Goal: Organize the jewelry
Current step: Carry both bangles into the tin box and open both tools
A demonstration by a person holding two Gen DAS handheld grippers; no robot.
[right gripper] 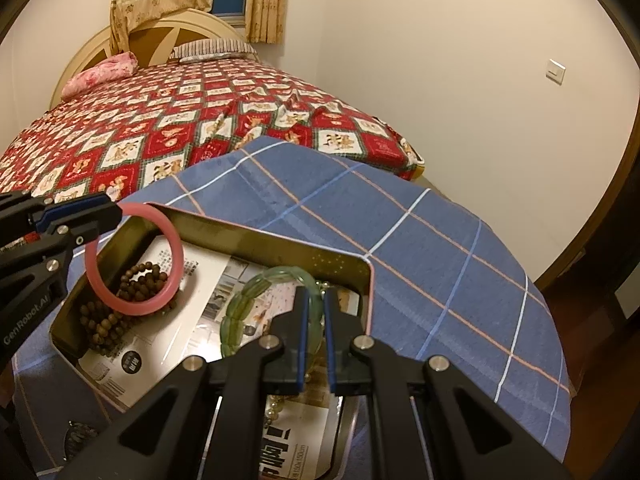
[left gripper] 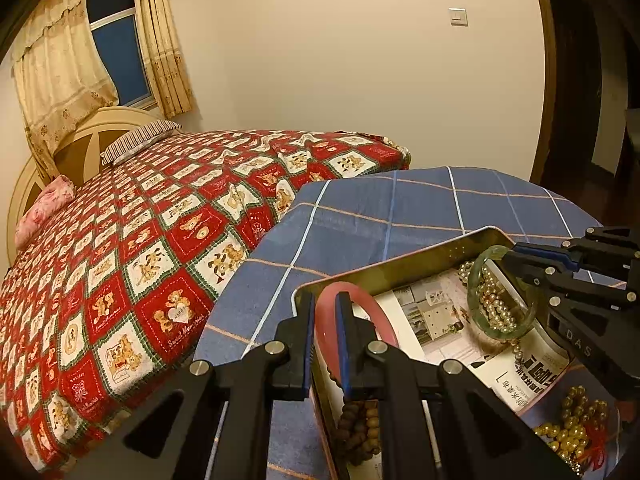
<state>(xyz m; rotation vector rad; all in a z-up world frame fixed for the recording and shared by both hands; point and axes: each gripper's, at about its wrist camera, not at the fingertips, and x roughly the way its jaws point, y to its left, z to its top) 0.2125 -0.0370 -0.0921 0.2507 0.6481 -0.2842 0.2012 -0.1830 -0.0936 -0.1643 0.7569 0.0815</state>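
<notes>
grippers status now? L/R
Left gripper: closed on the pink bangle.
Right gripper: closed on the green bangle.

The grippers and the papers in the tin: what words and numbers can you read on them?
"DAS": on the right hand-held gripper, letters at.
"GenRobot.AI": on the left hand-held gripper, letters at.
"150x150cm": on the printed paper in the tin.
"HAPPY", "Sweet Memories": on the red quilt.
Large Chinese characters on the paper and the small print are too blurred to read.
</notes>
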